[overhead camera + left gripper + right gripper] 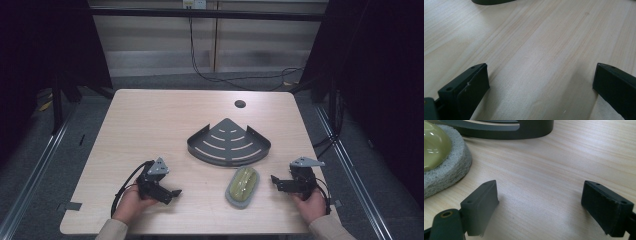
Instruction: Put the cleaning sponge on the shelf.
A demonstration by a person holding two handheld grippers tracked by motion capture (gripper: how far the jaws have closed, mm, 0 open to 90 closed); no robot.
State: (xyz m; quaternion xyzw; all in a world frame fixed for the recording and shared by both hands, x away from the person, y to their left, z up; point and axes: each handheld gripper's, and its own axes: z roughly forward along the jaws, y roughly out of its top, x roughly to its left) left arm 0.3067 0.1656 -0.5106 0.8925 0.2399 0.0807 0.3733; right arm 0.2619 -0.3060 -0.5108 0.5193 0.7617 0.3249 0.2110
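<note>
A dark grey fan-shaped corner shelf (229, 143) with curved slots lies at the table's middle. Just in front of it lies a scrubber (242, 186) with a yellow-green glossy handle on a grey pad; the same scrubber (441, 157) fills the left of the right gripper view, with the shelf's rim (524, 130) behind. My left gripper (172, 195) rests open on the table at the front left, jaws wide apart over bare wood. My right gripper (276, 181) rests open at the front right, pointing left toward the scrubber, a short way from it.
The light wooden table (150, 120) has a round cable hole (240, 104) near its far edge. Black cables trail on the floor behind it. Dark curtains and metal rails flank both sides.
</note>
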